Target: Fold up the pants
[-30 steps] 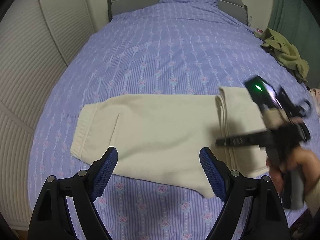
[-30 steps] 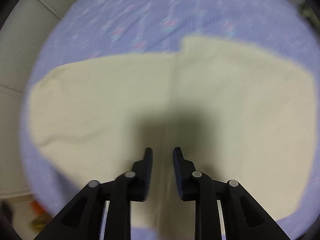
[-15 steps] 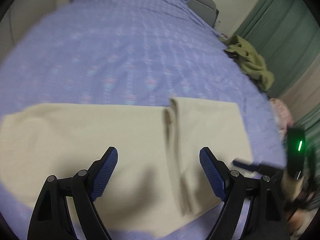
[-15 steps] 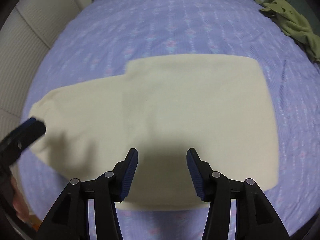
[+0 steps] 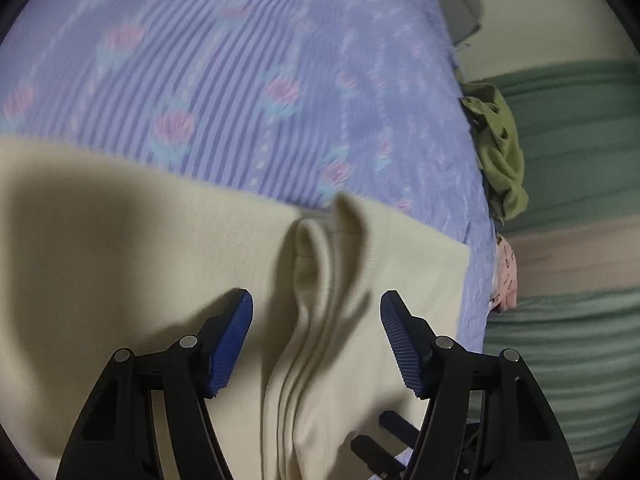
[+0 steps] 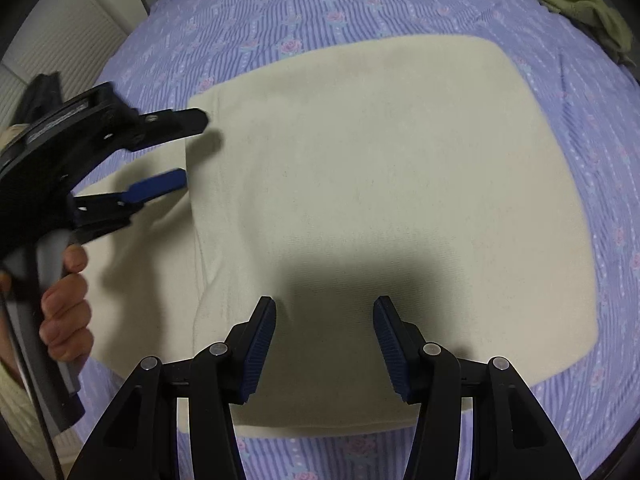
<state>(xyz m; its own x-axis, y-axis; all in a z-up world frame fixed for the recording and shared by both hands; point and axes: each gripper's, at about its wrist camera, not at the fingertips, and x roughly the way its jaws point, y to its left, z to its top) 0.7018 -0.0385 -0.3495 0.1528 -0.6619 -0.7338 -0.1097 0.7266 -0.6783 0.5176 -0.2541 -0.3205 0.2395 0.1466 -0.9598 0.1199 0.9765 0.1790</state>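
1. We see the cream fleece pants [image 6: 380, 208], partly folded, lying flat on the bed's lilac striped floral sheet [image 6: 280, 8].
2. Our left claw [image 5: 316, 340] tilts down over the folded edge [image 5: 320, 280] at twelve o'clock; its jaws, just closing, remain spread without pressing the fabric.
3. Our right claw [image 6: 324, 344] points steeply down over the pants, jaws spread, pinching nothing.
4. A hand [image 6: 64, 308] grips the left handle at nine o'clock.
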